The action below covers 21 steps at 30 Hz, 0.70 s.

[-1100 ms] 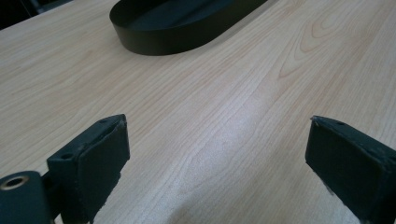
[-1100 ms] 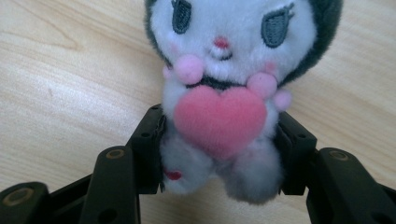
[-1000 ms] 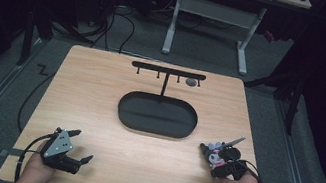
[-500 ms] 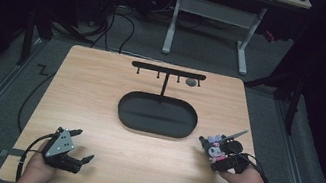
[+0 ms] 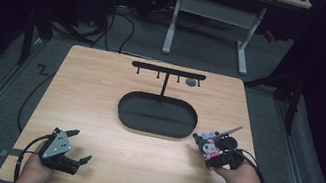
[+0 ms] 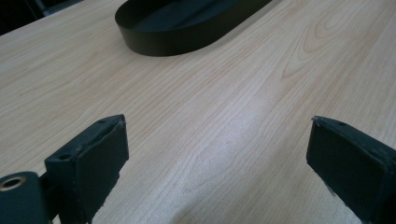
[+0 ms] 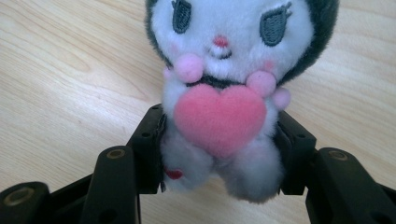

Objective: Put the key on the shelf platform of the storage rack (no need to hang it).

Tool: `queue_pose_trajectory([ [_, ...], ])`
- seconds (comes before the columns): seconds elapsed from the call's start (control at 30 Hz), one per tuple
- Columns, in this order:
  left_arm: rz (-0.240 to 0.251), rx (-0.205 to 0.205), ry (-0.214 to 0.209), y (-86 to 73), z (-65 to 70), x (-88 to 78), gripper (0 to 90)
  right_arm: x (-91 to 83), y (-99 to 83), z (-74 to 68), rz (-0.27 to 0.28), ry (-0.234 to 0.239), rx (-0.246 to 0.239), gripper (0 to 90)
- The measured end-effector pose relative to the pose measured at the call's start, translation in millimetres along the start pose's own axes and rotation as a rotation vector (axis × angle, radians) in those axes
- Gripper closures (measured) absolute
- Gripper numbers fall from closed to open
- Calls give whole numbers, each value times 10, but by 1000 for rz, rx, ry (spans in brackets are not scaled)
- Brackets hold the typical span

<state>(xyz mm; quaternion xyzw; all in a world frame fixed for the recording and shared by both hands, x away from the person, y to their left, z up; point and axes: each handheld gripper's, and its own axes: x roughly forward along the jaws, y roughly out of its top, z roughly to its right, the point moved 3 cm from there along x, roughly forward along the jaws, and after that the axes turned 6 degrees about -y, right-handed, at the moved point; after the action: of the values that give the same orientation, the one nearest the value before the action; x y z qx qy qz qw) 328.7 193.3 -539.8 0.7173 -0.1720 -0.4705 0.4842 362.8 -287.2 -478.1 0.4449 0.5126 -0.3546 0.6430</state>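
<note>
A small plush toy with a white face, dark hood and pink heart sits between the jaws of my right gripper, which is shut on its body. In the high view the plush toy is held just above the table at the right, beside the black oval tray. My left gripper rests near the front left corner, jaws wide open with nothing between them. In the left gripper view bare wood lies between its fingers, and the tray is ahead.
A black T-shaped rack with small hooks stands behind the tray, a grey round piece hanging near its right end. The wooden table has dark floor, cables and a desk frame around it.
My right gripper has lifted slightly with the plush toy and shifted a little toward the tray. The left gripper has stayed in place.
</note>
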Motion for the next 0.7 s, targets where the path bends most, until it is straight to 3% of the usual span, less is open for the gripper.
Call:
queue_pose_trajectory([
  [0.7,-7,2,-5,-8,5,-5,61,-133,293,-145,18,2,-46,471],
])
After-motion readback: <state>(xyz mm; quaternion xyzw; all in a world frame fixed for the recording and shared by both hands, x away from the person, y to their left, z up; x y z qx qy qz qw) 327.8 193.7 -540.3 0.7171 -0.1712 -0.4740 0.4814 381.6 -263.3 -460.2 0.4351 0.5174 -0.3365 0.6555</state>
